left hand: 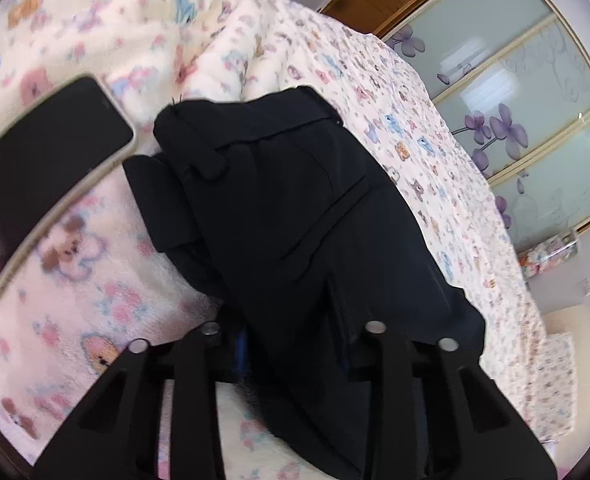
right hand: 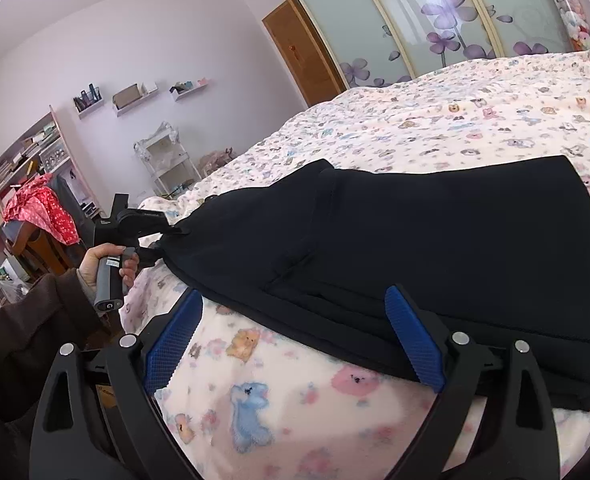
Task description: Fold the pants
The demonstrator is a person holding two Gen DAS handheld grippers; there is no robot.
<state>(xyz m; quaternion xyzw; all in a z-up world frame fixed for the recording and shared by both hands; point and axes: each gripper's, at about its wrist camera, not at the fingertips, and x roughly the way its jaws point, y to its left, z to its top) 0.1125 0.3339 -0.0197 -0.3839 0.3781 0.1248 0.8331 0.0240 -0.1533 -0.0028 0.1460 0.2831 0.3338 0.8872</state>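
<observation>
a bed (right hand: 435,120) covered in a pale fleece blanket printed with small bears fills most of both views. behind it, at the upper right of each frame, stands a wardrobe (left hand: 515,92) with frosted sliding doors and purple flowers.

black pants (right hand: 435,248) lie on the blanket as a thick, layered bundle, so the folding looks well along – though that is a judgement from how the layers stack. in the right wrist view they spread across the centre and right of the frame; in the left wrist view they run from the centre down to the lower edge.

a dark phone (left hand: 51,148) in a pale case lies on the blanket at the left of the left wrist view. the other view does not show it.

the left gripper (right hand: 171,236) appears at centre left of the right wrist view, held in a hand (right hand: 103,264), and it is clamped on a corner of the pants, probably to lift or tension that end. its own camera shows cloth draped over the fingers, hiding the tips.

the right gripper (right hand: 295,344) sits at the lower centre of its view with blue pads (right hand: 415,340) spread wide apart – nothing between them. one pad lies against the near edge of the pants, seemingly placed to take that edge next.

only the right wrist view shows shelves (right hand: 135,96) and a red cloth (right hand: 43,208) at the far left.
</observation>
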